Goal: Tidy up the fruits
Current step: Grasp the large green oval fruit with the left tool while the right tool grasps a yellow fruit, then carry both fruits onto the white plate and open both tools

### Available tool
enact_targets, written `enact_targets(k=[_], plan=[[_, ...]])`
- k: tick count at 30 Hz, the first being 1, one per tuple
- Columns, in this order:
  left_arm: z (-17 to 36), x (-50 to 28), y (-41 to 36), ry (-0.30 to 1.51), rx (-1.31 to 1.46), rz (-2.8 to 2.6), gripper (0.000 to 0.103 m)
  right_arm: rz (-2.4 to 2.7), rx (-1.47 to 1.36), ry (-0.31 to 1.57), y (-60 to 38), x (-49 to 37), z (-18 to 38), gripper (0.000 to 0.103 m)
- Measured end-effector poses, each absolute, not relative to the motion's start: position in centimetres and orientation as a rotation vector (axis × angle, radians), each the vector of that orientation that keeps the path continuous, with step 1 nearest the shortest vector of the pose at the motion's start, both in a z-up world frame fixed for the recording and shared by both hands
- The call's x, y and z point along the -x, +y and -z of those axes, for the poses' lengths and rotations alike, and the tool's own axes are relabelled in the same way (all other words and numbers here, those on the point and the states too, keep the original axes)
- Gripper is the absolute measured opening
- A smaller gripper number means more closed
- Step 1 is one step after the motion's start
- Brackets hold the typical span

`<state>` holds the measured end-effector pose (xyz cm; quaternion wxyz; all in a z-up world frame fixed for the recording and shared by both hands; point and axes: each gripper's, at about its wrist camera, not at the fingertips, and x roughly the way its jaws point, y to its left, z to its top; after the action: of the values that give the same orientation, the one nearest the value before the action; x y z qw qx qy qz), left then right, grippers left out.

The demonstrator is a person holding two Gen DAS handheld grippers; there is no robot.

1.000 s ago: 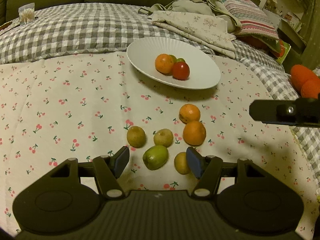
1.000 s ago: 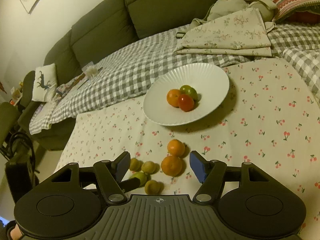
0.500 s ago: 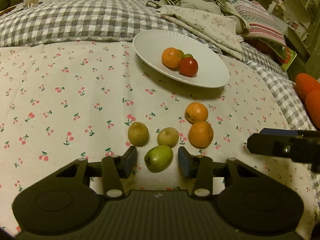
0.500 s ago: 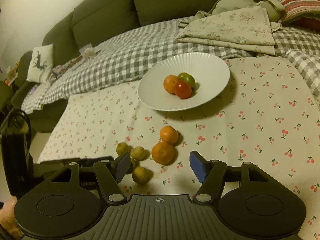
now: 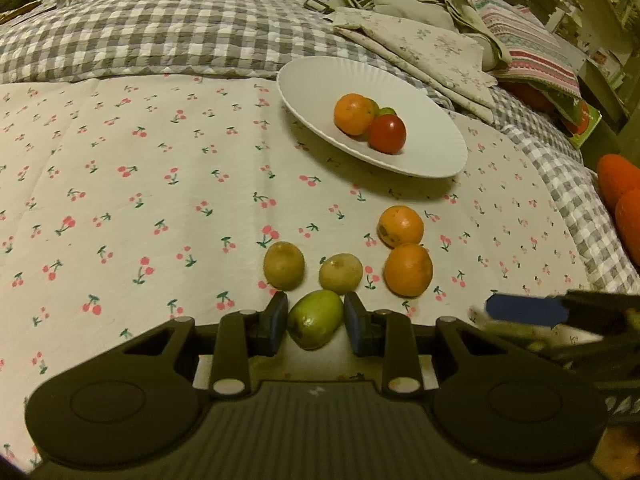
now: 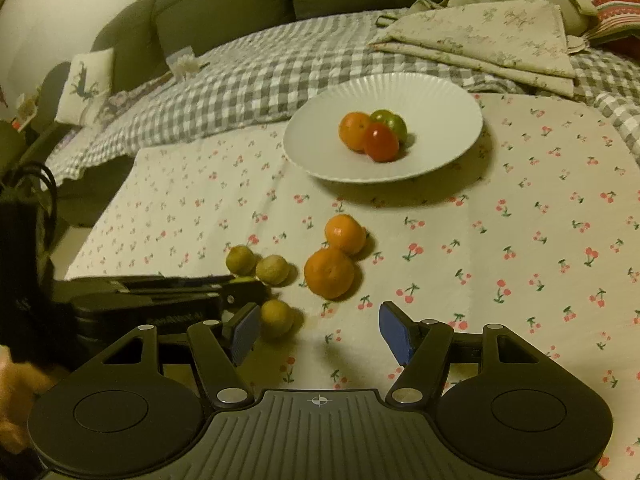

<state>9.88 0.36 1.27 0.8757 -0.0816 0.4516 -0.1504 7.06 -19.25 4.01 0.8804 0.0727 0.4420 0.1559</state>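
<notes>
A white plate (image 5: 312, 80) (image 6: 448, 104) on the cherry-print cloth holds an orange, a red fruit and a green fruit. Nearer lie two oranges (image 5: 408, 268) (image 6: 330, 272) and two yellow-brown fruits (image 5: 284, 266). My left gripper (image 5: 316, 320) has its jaws closed against both sides of a green fruit (image 5: 314, 318) on the cloth. My right gripper (image 6: 320, 332) is open and empty, low over the cloth; a yellow fruit (image 6: 277, 318) lies just beside its left finger. The left gripper shows at the left of the right wrist view (image 6: 160, 296).
A grey checked blanket (image 5: 160, 28) and folded floral cloths (image 6: 500, 36) lie behind the plate. Orange-red objects (image 5: 624, 200) sit at the right edge. The sofa back (image 6: 240, 0) rises at the rear; the cloth's left edge drops off (image 6: 88, 248).
My left gripper moved forward and closed its jaws around the green fruit. My right gripper dropped lower and nearer to the loose fruits, still open.
</notes>
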Motion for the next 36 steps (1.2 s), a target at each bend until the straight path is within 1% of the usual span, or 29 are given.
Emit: enact_targets(k=[14, 20, 22, 23, 25, 26, 27, 28, 36], plan=[[-2.3, -9.9, 1.7, 0.934, 0.200, 0.248, 0.029, -0.382, -0.082, 0.905, -15.9, -7.5, -1.0, 0.064], [-2.3, -9.8, 1.6, 0.932, 0.199, 0.247, 0.029, -0.382, -0.052, 0.878, -15.0, -7.9, -0.3, 0.052], [-2.3, -9.8, 1.6, 0.931, 0.197, 0.246, 0.029, -0.380, -0.043, 0.871, -14.9, -8.0, -0.2, 0.045], [-2.3, -9.8, 1.6, 0.931, 0.195, 0.246, 0.029, -0.382, -0.041, 0.871, -14.8, -8.0, -0.2, 0.043], [-2.4, -9.8, 1.6, 0.930, 0.192, 0.244, 0.029, -0.385, -0.027, 0.868, -14.7, -8.0, -0.2, 0.035], [-2.4, -9.8, 1.6, 0.930, 0.191, 0.243, 0.029, -0.387, -0.018, 0.867, -14.6, -8.0, -0.2, 0.032], [-2.4, -9.8, 1.7, 0.928, 0.190, 0.241, 0.029, -0.394, -0.015, 0.868, -14.5, -7.9, -0.2, 0.027], [-2.4, -9.8, 1.7, 0.927, 0.191, 0.240, 0.029, -0.396, -0.013, 0.871, -14.3, -7.8, -0.2, 0.025], [-2.8, -9.8, 1.7, 0.913, 0.195, 0.240, 0.029, -0.389, -0.006, 0.876, -14.1, -7.7, -0.8, 0.025]])
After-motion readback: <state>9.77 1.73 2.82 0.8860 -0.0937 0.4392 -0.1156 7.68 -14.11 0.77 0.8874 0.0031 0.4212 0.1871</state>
